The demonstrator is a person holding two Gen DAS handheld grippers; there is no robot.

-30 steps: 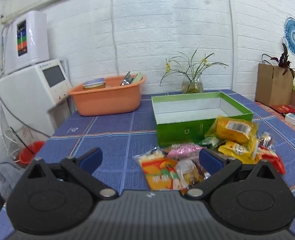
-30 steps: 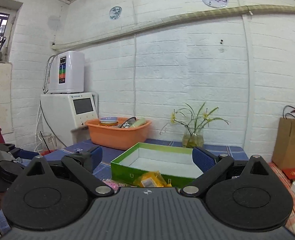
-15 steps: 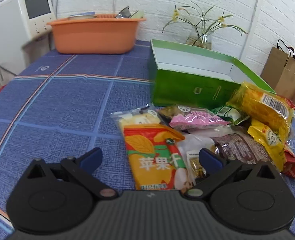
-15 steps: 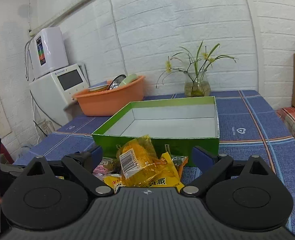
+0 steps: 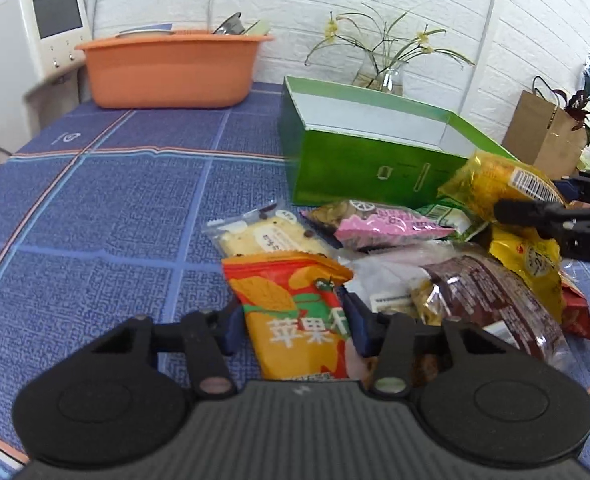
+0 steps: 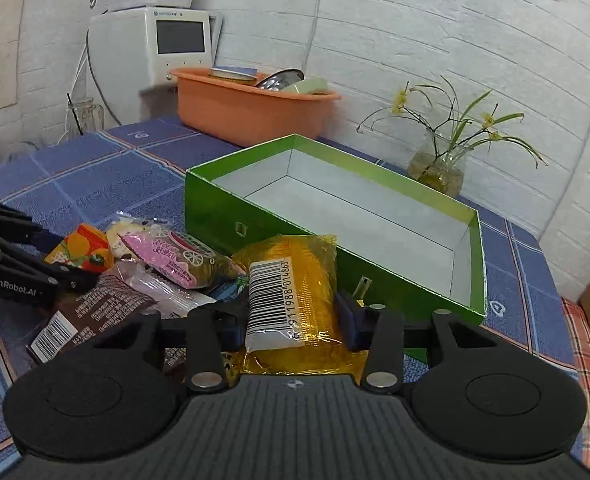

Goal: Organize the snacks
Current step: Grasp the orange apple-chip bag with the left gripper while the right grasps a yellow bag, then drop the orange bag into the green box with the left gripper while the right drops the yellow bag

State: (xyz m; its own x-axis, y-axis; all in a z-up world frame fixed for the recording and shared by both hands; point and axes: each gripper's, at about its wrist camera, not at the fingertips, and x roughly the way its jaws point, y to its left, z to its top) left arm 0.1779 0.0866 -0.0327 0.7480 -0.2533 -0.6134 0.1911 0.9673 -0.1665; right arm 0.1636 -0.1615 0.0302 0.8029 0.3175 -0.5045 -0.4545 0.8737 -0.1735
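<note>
Left wrist view: left gripper [image 5: 293, 330] just closed, clamped on orange packet [image 5: 295, 316]. Right gripper [image 6: 291, 320] closing around yellow packet [image 6: 291, 300]; pad contact judged made. Green box [image 6: 415, 192] empty, ahead. Step: pickup. Next: lift, carry over box rim.

Left tool [image 5: 295, 330]: tilted downward, jaws just closed in, blue pads against both edges of the orange snack packet [image 5: 295, 316]. Right tool [image 6: 291, 318]: tilted downward, jaws just closed in, pads flanking the yellow barcoded packet [image 6: 295, 300], touching its sides.
</note>
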